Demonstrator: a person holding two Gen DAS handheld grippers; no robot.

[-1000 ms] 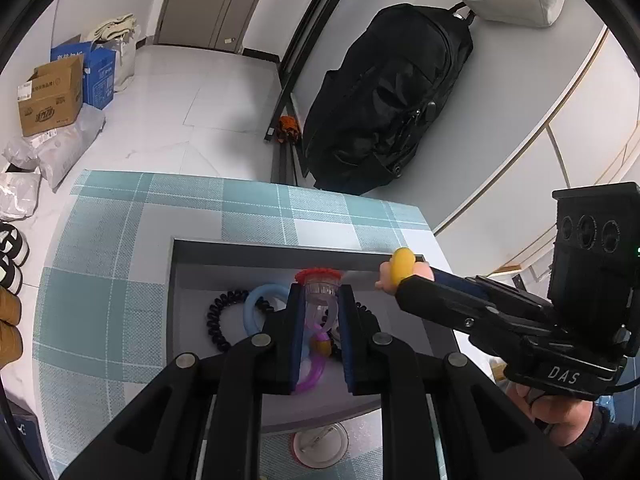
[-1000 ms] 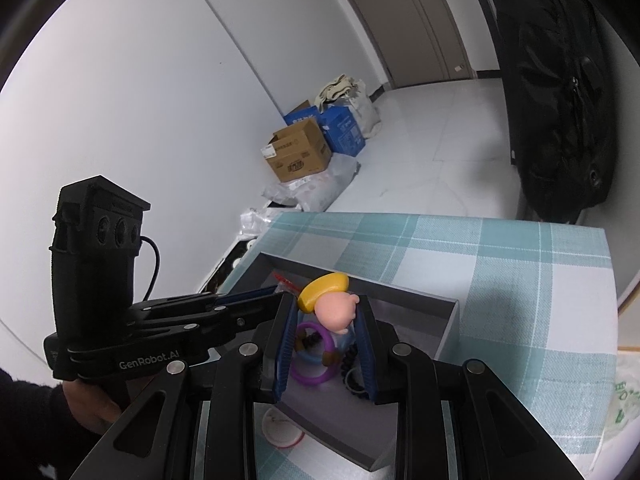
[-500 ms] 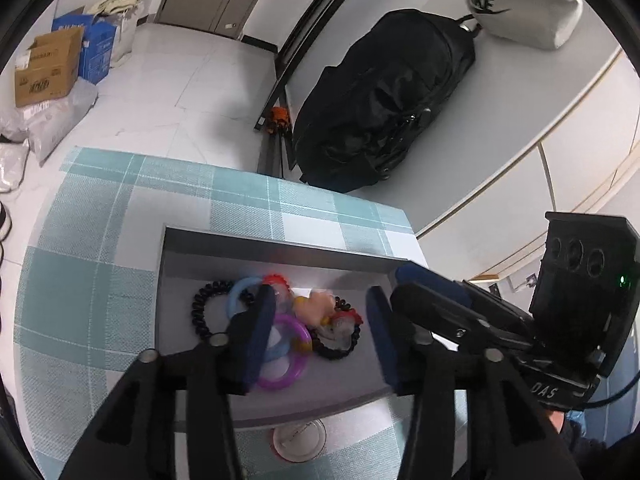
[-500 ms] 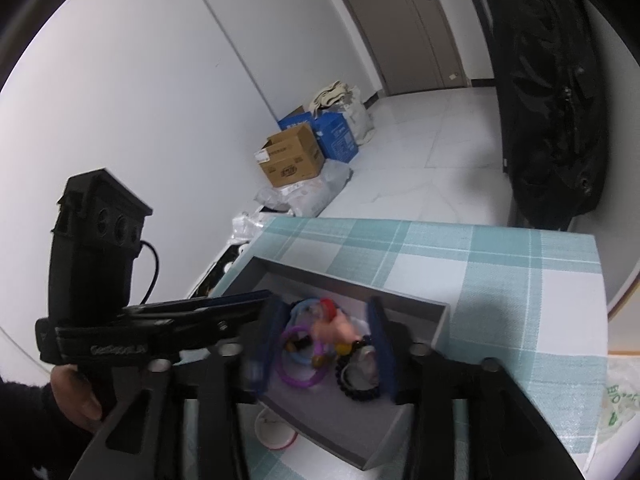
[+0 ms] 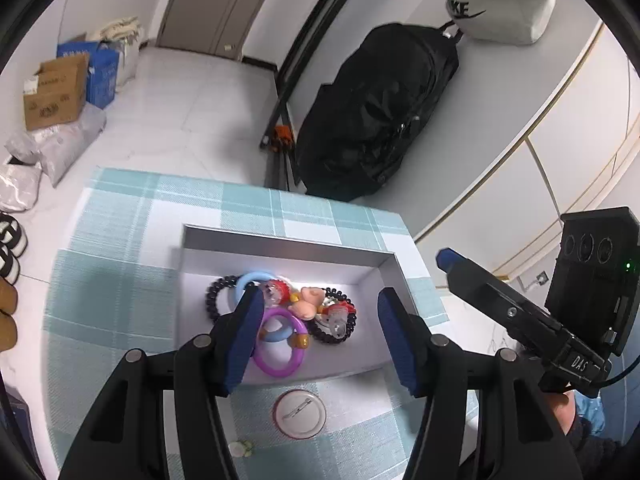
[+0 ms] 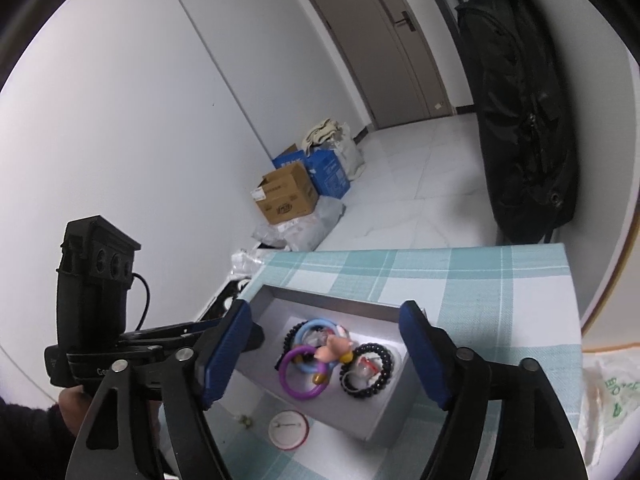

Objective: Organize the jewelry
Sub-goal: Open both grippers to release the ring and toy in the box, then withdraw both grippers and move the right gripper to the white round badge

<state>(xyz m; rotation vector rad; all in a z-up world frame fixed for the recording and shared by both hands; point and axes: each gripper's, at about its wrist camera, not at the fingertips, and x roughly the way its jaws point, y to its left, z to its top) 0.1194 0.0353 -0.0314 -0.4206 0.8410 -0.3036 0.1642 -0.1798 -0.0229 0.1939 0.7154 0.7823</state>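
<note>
A grey open box point(image 5: 384, 276) point(image 6: 384, 416) sits on the teal checked tablecloth. In it lie a purple ring point(image 5: 280, 364) point(image 6: 300, 384), a light blue ring point(image 5: 248, 280), black bead bracelets point(image 5: 214, 296) point(image 6: 376, 368), a pink figure with a yellow cap point(image 5: 306, 304) point(image 6: 334, 350) and red-capped clear pieces point(image 5: 276, 292). My left gripper point(image 5: 320, 336) is open and empty above the box's near side. My right gripper point(image 6: 326, 354) is open and empty above the box.
A white round pin badge point(image 5: 298, 408) point(image 6: 288, 428) and a small pale bead point(image 5: 240, 448) lie on the cloth in front of the box. A black backpack point(image 5: 372, 112) hangs behind the table. Cardboard boxes point(image 5: 56, 92) stand on the floor at the left.
Both grippers opened. The left let go of the red-capped clear piece and the right let go of the pink figure; both now lie in the box. Both grippers drew back upward.
</note>
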